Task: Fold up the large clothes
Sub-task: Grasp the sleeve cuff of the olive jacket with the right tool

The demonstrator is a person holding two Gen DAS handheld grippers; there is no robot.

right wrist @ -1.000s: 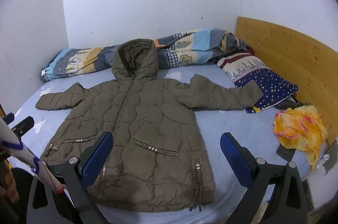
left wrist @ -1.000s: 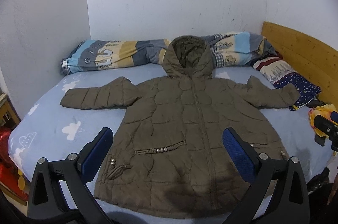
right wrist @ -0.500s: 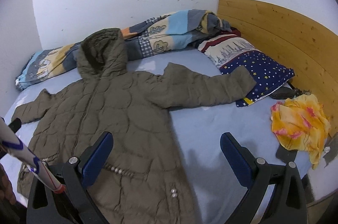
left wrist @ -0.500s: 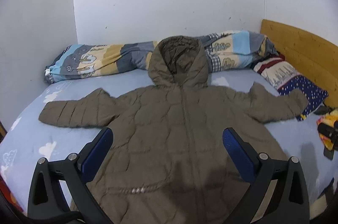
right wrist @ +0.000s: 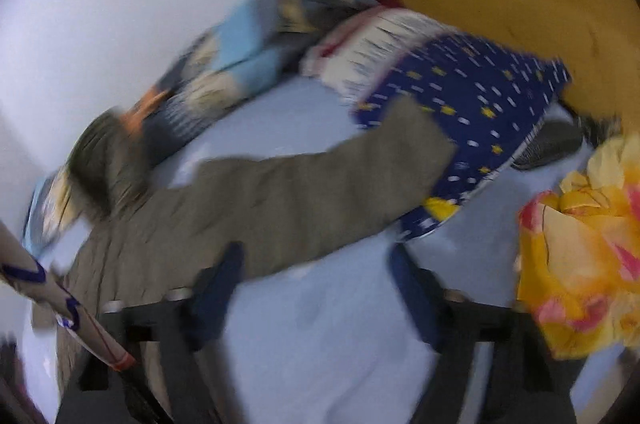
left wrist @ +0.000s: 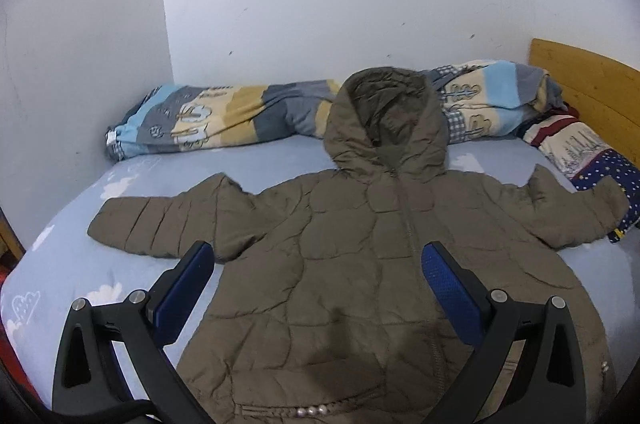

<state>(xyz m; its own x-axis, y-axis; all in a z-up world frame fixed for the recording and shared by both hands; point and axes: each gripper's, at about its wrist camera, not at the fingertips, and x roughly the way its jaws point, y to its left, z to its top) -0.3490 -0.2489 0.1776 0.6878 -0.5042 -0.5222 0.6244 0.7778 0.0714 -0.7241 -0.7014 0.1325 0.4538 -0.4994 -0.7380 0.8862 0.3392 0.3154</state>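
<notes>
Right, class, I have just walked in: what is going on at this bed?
A person holds a hand-held gripper in each hand over an olive hooded coat spread flat and unfolded on the bed. The left hand-held gripper hangs open above the coat's body. The right hand-held gripper, its jaws closing on nothing yet, heads towards the coat's sleeve.

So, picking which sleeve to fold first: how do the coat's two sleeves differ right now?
The left sleeve lies flat on bare sheet; the right sleeve has its cuff resting on the starry pillow. The left sleeve shows straight quilting, the right looks more rumpled. Both are spread out, unfolded.
</notes>
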